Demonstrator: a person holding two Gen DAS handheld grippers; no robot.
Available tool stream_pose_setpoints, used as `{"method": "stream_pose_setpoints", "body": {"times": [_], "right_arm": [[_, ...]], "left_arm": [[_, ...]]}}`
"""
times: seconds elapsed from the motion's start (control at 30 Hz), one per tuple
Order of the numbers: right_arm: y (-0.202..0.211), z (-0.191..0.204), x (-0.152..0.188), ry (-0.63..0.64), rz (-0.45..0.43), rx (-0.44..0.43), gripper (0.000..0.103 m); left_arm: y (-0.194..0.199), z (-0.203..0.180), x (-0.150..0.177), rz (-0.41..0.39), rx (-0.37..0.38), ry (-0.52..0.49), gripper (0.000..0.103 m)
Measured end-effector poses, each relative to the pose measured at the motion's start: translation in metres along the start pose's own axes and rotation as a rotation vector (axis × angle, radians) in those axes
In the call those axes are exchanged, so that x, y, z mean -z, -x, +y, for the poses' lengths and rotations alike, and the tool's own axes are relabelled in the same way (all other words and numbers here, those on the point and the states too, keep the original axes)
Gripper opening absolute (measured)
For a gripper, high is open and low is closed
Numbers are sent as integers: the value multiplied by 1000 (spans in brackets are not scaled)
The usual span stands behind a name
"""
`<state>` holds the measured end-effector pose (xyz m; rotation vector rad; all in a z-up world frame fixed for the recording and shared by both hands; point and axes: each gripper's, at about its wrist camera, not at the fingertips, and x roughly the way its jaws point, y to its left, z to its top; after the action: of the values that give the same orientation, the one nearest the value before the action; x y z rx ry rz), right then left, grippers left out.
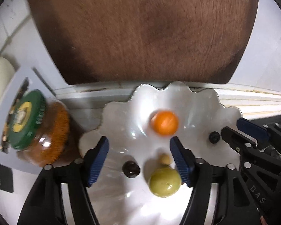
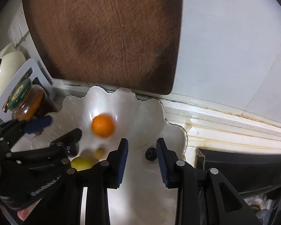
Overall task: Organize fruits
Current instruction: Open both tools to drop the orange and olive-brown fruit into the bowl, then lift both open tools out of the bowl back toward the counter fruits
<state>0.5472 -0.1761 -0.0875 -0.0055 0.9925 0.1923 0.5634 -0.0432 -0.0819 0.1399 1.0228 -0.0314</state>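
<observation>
Orange fruit (image 1: 164, 122) sits mid-frame, blurred, in the scalloped plate (image 1: 196, 101). Left gripper (image 1: 139, 161) gapes wide and empty above it; right gripper (image 2: 142, 154) (also spread) brackets the dark berry (image 2: 151, 154), probably lining up a pick.

fruits (image 1: 164, 124) on plate (image 1: 119, 116) — jar (image 1: 45, 131) left

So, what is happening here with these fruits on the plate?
A person holds one tool in each hand over a white wavy plate by a wooden board. The left tool is open and holds nothing; an orange fruit lies just beyond it, blurred, and a green fruit, a small tan piece and a dark berry lie between its fingers. The right tool is also open, with a second dark berry between its tips, not gripped. A jar stands left of the plate.
</observation>
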Motion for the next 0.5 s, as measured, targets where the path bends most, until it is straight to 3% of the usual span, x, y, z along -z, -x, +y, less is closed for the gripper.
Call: {"method": "stream_pose_setpoints", "body": {"times": [0.33,0.5], "right_arm": [[42,1,17,22,-80,16,33],[67,5,27,34,-120,2,33]], "left_arm": [[50,6,16,-88,-47,6,86],[78,6,27,-123,-55,9,88]]}}
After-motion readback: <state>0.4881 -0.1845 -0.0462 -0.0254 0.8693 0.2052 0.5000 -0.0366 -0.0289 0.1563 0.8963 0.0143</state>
